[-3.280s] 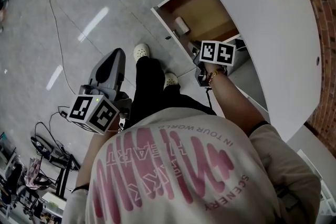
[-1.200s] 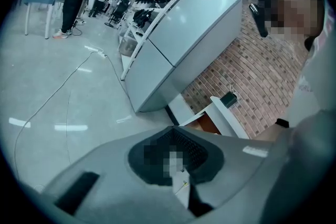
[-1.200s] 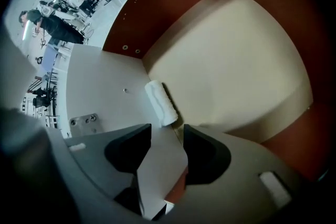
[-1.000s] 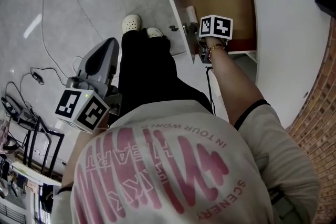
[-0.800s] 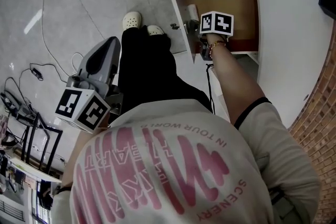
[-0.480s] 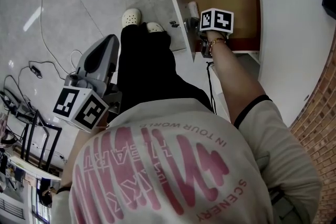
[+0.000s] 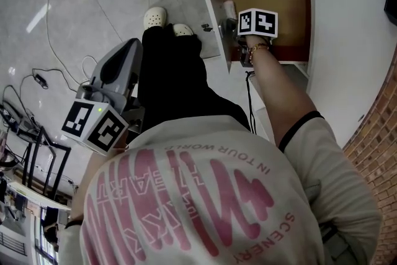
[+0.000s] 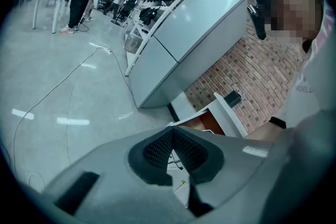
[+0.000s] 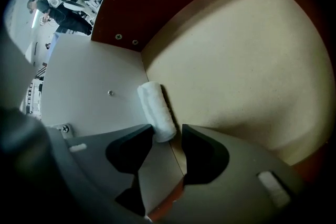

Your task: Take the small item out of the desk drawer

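white roll (image 9: 156, 110) lies along the drawer (image 9: 236, 60) wall, center-left in the right gripper view, long axis up-left from the r gripper (image 9: 167, 135), near end btwn its jaws: apart, just been closing, not pinching yet.

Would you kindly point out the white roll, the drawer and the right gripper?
white roll (image 9: 156, 108): right gripper view, middle of the roll.
drawer (image 9: 247, 60): right gripper view, bare tan floor.
right gripper (image 9: 167, 132): right gripper view, midway between its fingertips.
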Action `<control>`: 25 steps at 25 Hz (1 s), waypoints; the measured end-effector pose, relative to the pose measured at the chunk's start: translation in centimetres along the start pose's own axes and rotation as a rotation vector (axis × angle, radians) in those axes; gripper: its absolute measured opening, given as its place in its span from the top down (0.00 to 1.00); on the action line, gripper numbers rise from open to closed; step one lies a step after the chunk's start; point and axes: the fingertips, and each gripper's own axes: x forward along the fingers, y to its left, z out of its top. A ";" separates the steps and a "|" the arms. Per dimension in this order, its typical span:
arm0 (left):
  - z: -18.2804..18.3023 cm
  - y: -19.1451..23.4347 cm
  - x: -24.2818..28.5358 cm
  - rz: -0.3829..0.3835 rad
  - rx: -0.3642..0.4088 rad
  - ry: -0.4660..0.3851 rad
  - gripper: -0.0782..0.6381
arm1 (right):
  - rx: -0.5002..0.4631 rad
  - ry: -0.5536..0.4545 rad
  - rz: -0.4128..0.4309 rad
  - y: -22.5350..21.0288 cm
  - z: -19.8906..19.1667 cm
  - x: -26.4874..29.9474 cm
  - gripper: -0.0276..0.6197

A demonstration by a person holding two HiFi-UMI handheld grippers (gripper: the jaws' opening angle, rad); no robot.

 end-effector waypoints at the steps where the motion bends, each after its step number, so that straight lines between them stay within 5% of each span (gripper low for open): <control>1: 0.0 0.1 0.0 0.001 -0.002 -0.002 0.89 | -0.003 0.003 0.004 0.0 0.0 0.0 0.67; 25: -2.9 -2.3 -1.0 0.092 -0.028 -0.104 0.89 | -0.142 -0.006 0.097 0.6 0.3 0.6 0.73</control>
